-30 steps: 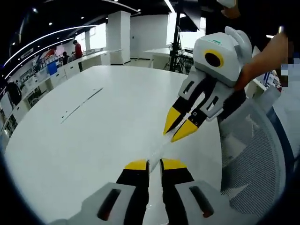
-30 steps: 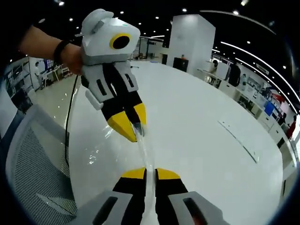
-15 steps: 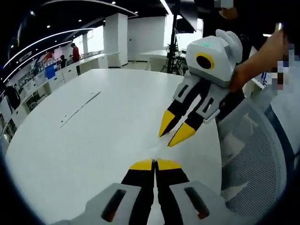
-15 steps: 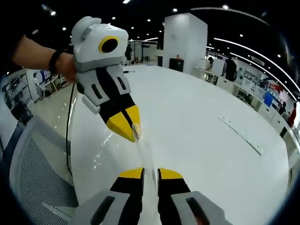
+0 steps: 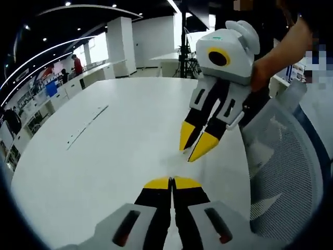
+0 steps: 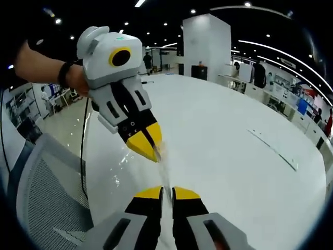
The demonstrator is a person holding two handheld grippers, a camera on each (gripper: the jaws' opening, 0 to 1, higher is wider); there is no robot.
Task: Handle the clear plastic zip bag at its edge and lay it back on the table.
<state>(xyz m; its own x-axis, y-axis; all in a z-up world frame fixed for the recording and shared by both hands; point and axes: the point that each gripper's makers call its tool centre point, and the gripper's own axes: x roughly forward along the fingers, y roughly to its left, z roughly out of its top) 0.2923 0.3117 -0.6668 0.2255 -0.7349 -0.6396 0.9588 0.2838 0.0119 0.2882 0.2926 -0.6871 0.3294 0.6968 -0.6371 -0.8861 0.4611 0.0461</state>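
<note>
Zip bag [image 6: 163,169], a thin clear film stretched taut above the white table [image 6: 234,166] between left gripper [image 6: 155,152] and right gripper [image 6: 166,191], both clamped on its edge, looked light, limp, slippery.

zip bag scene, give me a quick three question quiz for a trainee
1. True or false: the left gripper is shut on the clear zip bag.
2. What holds the bag's other end? A) right gripper B) a bare hand C) nothing
3. What stands beside the white table?

Key: 1 true; 2 A; 3 a mesh chair.
</note>
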